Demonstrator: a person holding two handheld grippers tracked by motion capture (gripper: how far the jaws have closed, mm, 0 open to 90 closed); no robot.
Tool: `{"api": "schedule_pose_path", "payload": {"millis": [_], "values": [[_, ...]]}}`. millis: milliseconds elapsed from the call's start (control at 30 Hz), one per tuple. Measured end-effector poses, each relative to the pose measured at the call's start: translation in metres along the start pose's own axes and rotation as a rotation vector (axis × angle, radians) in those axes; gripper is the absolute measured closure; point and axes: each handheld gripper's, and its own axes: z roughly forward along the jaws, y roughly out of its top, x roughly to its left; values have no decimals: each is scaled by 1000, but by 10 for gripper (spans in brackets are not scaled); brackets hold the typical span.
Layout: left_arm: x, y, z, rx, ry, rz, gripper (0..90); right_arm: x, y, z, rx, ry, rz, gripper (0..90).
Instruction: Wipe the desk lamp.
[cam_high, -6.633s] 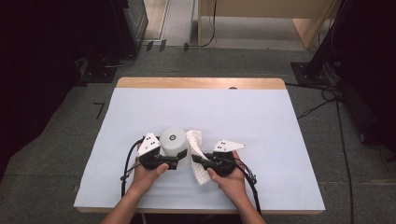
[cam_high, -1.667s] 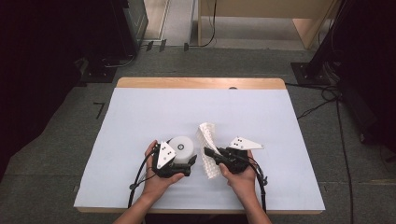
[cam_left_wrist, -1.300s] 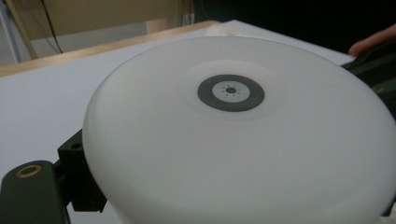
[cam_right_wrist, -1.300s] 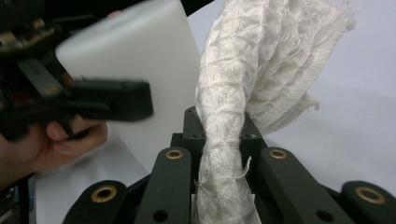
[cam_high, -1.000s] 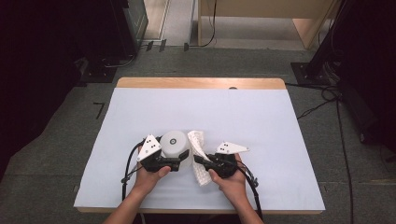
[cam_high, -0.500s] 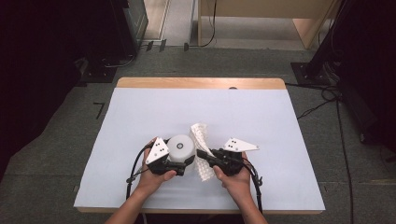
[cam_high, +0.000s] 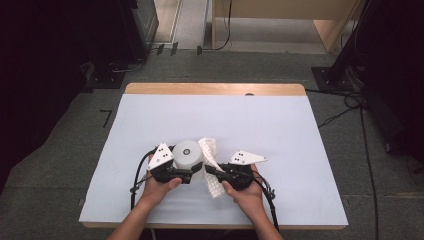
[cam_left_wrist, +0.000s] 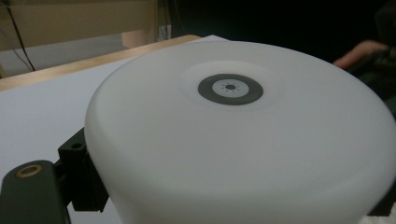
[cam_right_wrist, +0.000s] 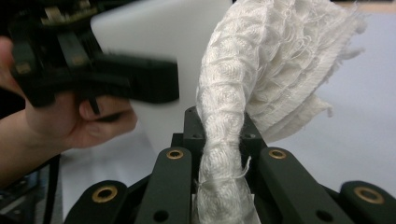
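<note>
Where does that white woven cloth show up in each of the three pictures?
High view: the white cloth stands low and centre, between the two grippers, right of the white round container.
Left gripper view: not in it.
Right gripper view: centre, pinched in the right gripper and rising to the top.
Shared landmark: the white round container.

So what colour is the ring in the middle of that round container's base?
Dark grey ring, clearest in the left gripper view.
</note>
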Motion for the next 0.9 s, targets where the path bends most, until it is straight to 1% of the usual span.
{"api": "schedule_pose_path", "payload": {"millis": [33, 67, 100, 167, 233, 267, 300, 367, 433, 533, 600, 633, 667, 700, 733, 767, 833, 867, 900], "values": [[-1, -1, 3, 8, -6, 6, 91, -1, 3, -3, -12, -8, -16, 800], [-1, -2, 5, 13, 2, 14, 90, -2, 6, -8, -34, -5, -20, 800], [-2, -3, 7, 21, 20, 24, 90, -3, 7, -11, -44, -8, -18, 799], [-3, -4, 9, 28, 38, 55, 90, -7, 11, -19, -65, -29, -19, 799], [-2, -6, 9, 28, 51, 64, 89, -11, 11, -25, -78, -55, -11, 799], [-2, -6, 9, 30, 56, 63, 88, -14, 10, -27, -79, -66, 1, 799], [-2, -7, 9, 33, 62, 60, 88, -15, 9, -28, -81, -74, 8, 799], [-2, -9, 11, 48, 71, 66, 88, -18, 7, -28, -77, -83, 19, 799], [0, -11, 12, 64, 66, 62, 87, -19, 5, -26, -67, -83, 27, 799], [0, -11, 11, 64, 65, 59, 86, -19, 4, -23, -59, -74, 16, 799], [-1, -11, 11, 62, 73, 61, 84, -19, 3, -21, -54, -72, 12, 799], [-2, -11, 10, 58, 79, 57, 68, -20, 2, -22, -49, -73, 16, 799], [-3, -10, 9, 53, 103, 49, 15, -21, 2, -22, -48, -75, 16, 799], [-4, -10, 6, 36, 116, 27, 0, -22, 2, -22, -52, -76, 18, 799], [-6, -10, 5, 26, 132, 12, 0, -23, 2, -22, -52, -80, 23, 799], [-8, -11, 5, 27, 150, 10, 0, -24, 2, -23, -52, -80, 26, 798], [-13, -13, 4, 25, 164, 4, 0, -25, 2, -23, -55, -82, 28, 798], [-16, -14, 4, 28, 190, -2, 0, -26, 3, -23, -55, -83, 30, 798], [-16, -14, 4, 28, 190, -2, 0, -26, 3, -23, -55, -83, 30, 798]]}}
